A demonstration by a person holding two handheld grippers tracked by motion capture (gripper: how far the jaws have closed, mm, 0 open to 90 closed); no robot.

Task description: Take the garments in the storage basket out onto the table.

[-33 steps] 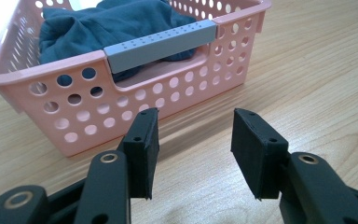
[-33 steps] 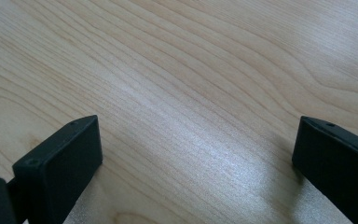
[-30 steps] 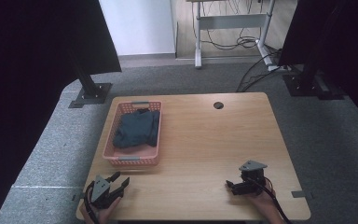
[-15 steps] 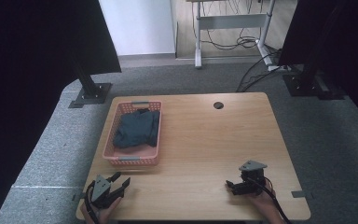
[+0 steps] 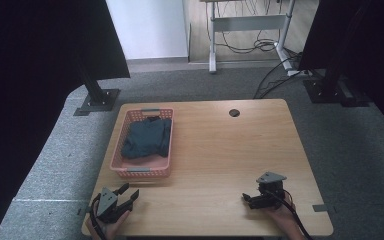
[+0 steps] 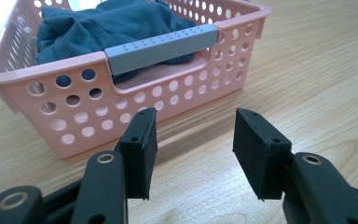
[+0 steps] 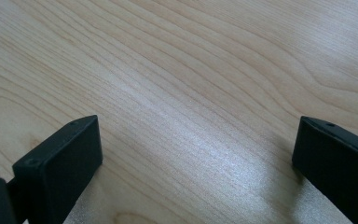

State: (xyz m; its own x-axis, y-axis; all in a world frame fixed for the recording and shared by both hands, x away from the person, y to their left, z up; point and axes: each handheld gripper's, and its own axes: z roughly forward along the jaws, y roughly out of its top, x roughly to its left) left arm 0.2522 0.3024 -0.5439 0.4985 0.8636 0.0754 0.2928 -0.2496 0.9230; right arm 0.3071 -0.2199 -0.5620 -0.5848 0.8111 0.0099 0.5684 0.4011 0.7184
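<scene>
While both hands rest at the bottom edge of the pale wooden desk [image 5: 215,145] in the high view, the work at hand looks to be the crumpled dark teal cloth [image 5: 147,139] lying inside the pink perforated plastic basket [image 5: 120,150], which sits left of centre in the frame. The left gripper [image 5: 126,194], at the lower left, has its fingers [image 6: 142,149] spread fairly wide with nothing between them, and in the left gripper view they point straight at the basket's near short wall, where a grey dotted handle bar [image 6: 161,46] spans the rim cut-out. The cloth sits just beyond and above that bar, so it lies ahead of and higher than these fingers, with the basket wall between. The basket's long axis runs from the bottom towards the top of the high view, roughly in line with the left gripper's aim. The right gripper [image 5: 249,199], at the lower right, is well apart from the basket; its fingers [image 7: 60,158] also stand wide and empty over bare wood. I judge the left hand the nearer one, and it would need to rise over the rim to reach the cloth.
</scene>
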